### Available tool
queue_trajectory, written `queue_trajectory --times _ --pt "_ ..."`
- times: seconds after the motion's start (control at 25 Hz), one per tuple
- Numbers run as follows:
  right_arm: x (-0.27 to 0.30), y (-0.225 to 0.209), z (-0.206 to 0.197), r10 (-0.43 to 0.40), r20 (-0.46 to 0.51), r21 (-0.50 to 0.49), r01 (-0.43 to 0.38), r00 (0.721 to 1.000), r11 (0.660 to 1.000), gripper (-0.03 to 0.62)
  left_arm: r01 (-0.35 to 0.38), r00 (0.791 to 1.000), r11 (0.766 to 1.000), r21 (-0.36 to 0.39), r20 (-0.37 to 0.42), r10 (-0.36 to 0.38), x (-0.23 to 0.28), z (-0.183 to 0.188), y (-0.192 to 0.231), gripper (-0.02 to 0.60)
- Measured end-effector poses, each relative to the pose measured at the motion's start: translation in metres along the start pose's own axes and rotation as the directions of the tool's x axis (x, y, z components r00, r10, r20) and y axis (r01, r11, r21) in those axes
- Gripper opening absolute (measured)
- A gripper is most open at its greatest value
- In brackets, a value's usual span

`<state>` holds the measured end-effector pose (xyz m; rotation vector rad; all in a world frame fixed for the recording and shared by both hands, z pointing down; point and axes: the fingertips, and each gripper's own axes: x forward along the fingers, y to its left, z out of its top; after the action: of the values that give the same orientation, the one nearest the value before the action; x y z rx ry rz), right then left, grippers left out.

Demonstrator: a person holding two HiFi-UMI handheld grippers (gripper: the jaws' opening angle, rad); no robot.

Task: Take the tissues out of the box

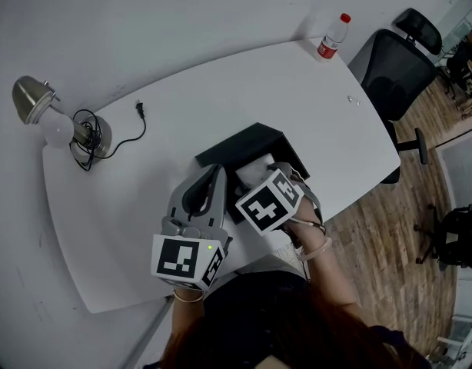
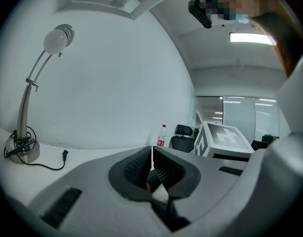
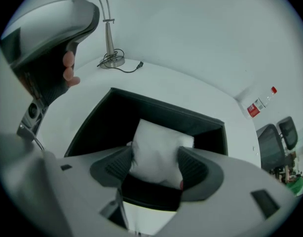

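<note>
**A:** Starting with the head view, which step is in hand?

**B:** The pull-out, by the look of it. The right gripper [image 1: 280, 171] is hanging over the black open-topped rectangular box [image 1: 247, 141], right at the white wad of tissues [image 1: 255, 167] inside. The left gripper [image 1: 215, 171] is hovering at the box's left edge.

**A:** And the left gripper view?

**B:** The left gripper [image 2: 152, 154] is showing its jaws pressing together, tip to tip, and gripping nothing.

**A:** The right gripper view?

**B:** The right gripper [image 3: 156, 164] is clamping the wad [image 3: 159, 149] from both sides with its jaws partly apart. The wad is sitting within the box [image 3: 141, 107]. The next move is probably calling for a straight lift clear of the box walls, with a firm grip.
</note>
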<state>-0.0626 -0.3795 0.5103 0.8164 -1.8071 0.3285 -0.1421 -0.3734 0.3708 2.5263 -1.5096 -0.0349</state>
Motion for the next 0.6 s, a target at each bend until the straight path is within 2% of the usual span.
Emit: queue_trajectory --times 0.32,0.6 --pt "-0.005 -0.002 0.0 0.025 0.015 -0.018 -0.025 1.0 1.0 0.262 -0.007 1.0 1.0 0.007 -0.002 0.007 -0.005 0.001 -0.004 0.026" --pt "-0.011 -0.001 0.003 0.035 0.057 -0.018 -0.034 0.998 0.999 0.25 -0.023 1.0 0.999 0.023 0.001 0.023 -0.013 0.004 -0.005 0.026"
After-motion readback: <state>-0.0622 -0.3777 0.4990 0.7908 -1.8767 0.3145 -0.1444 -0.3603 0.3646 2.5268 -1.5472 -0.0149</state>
